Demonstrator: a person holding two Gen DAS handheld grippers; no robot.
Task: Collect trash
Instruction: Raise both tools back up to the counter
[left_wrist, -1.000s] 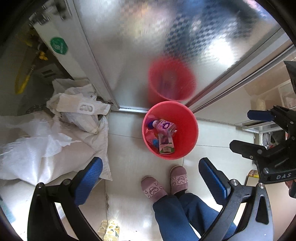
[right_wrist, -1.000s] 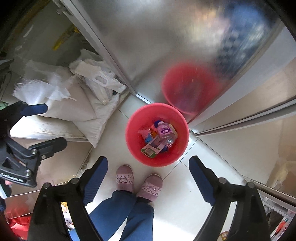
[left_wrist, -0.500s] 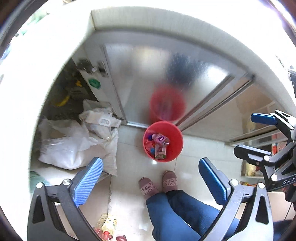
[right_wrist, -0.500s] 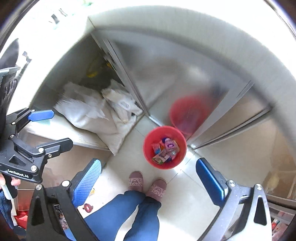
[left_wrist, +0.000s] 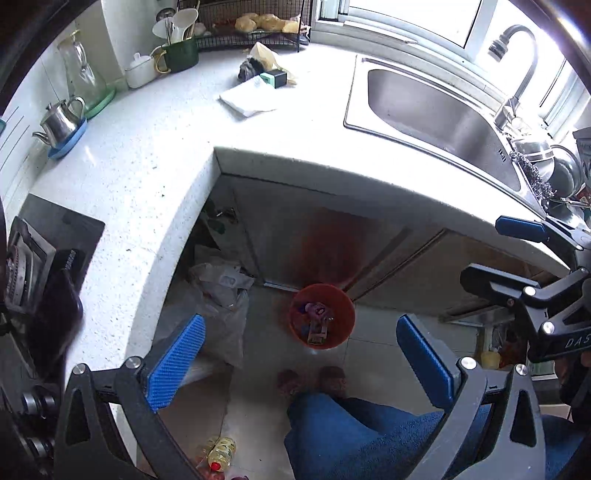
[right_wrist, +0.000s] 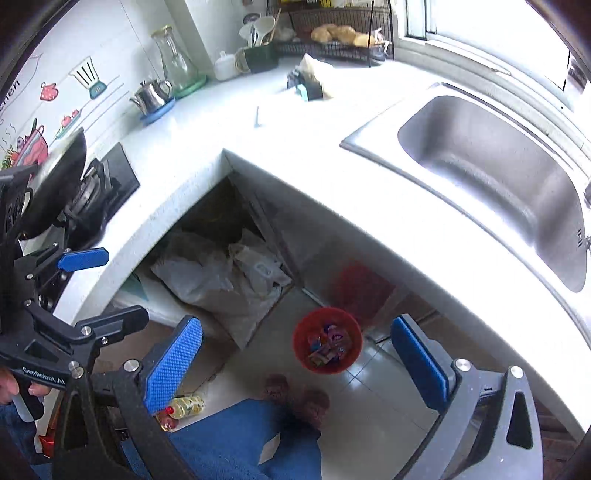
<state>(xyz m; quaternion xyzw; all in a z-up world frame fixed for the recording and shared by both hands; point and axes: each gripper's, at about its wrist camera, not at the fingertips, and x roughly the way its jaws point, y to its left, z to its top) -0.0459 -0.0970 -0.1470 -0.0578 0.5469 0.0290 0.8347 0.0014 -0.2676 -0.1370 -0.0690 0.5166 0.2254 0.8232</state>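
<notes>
A red bin (left_wrist: 322, 315) stands on the floor by the cabinet, far below both grippers, with a pink bottle and wrappers (left_wrist: 316, 317) inside; it also shows in the right wrist view (right_wrist: 327, 340). My left gripper (left_wrist: 301, 362) is open and empty, high above the counter edge. My right gripper (right_wrist: 295, 363) is open and empty too, at about the same height. On the white counter (left_wrist: 147, 155) lie a white paper (left_wrist: 246, 96), a yellowish bag (left_wrist: 269, 59) and a small dark box (left_wrist: 274, 78).
A steel sink (left_wrist: 436, 110) with a tap sits at the right. A kettle (left_wrist: 61, 120), glass jar (left_wrist: 83, 74), utensil holder (left_wrist: 181, 51) and wire rack (left_wrist: 255, 26) line the back. A stove (right_wrist: 92, 184) is left. White sacks (left_wrist: 221, 295) and an oil bottle (left_wrist: 221, 450) sit on the floor.
Both grippers have risen from just above the bin to above counter height. The bin has shrunk in view, and the counter and sink have come into sight. Both stay open.
</notes>
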